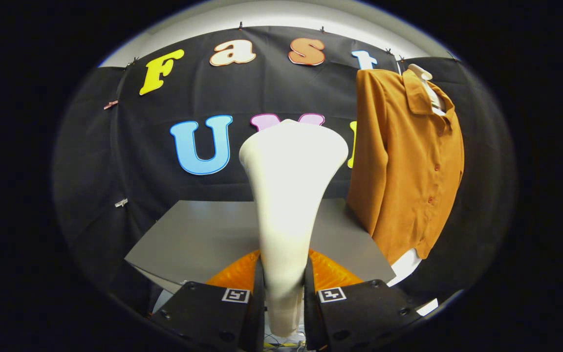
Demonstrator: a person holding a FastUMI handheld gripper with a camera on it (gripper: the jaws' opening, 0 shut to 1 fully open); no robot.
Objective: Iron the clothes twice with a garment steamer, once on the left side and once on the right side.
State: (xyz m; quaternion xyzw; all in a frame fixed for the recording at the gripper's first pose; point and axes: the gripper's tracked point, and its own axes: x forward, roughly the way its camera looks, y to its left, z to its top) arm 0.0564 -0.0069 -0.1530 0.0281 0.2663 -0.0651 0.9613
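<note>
Claw (284, 293) clamped on one steamer (289, 195), one shirt (408, 161) beyond

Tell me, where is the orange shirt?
In the gripper view, the shirt hangs on a hanger against the booth wall, beyond and to the right of the steamer clamped in the hand-held gripper.

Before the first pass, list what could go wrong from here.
1. The steamer is held only low on its handle by the tool, with its wide head far above; it may tilt once pressed on cloth.
2. The shirt hangs loose off to the right, so it may swing away.
3. The steamer blocks the view ahead, making aim hard to judge.
</note>
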